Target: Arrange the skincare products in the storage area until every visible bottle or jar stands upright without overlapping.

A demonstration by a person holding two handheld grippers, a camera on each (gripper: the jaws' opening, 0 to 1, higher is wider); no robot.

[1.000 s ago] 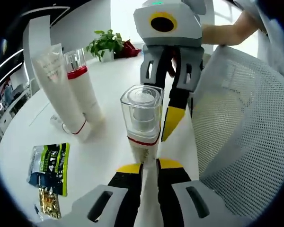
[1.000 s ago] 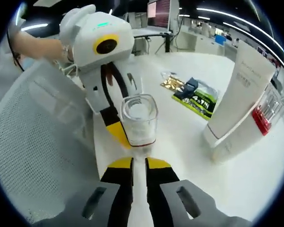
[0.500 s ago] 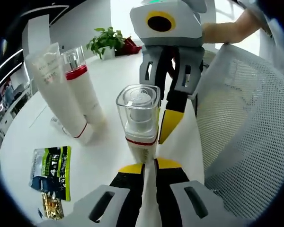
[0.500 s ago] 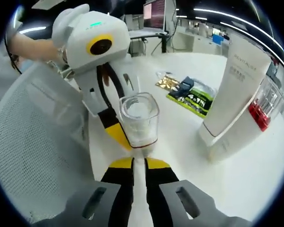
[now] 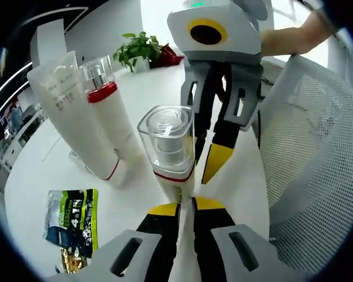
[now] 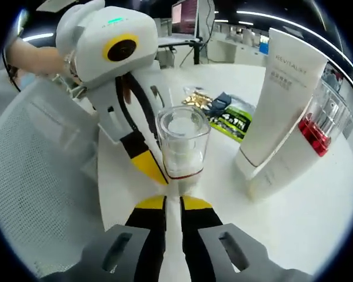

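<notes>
A white tube with a red ring and a clear square cap (image 5: 166, 141) (image 6: 181, 141) is held cap-up above the white table (image 5: 41, 176). Its thin white tail runs between my left gripper's (image 5: 180, 207) jaws, which are shut on it. My right gripper (image 6: 172, 202) is shut on the same tail from the opposite side, and its yellow fingertip (image 5: 216, 161) shows beside the tube. A tall white tube (image 5: 67, 111) (image 6: 276, 100) and a white bottle with a red band (image 5: 109, 117) (image 6: 306, 135) stand upright, touching each other.
A white mesh chair back (image 5: 306, 153) (image 6: 41, 176) stands close beside the grippers. Green-and-black sachets (image 5: 73, 214) (image 6: 229, 117) and a gold one (image 6: 194, 97) lie flat on the table. A potted plant (image 5: 142, 50) sits at the far edge. A person's hand (image 5: 288, 38) holds the right gripper.
Both grippers have carried the clear-capped tube a little closer to the two standing products, which now look larger. Both grips are unchanged.
</notes>
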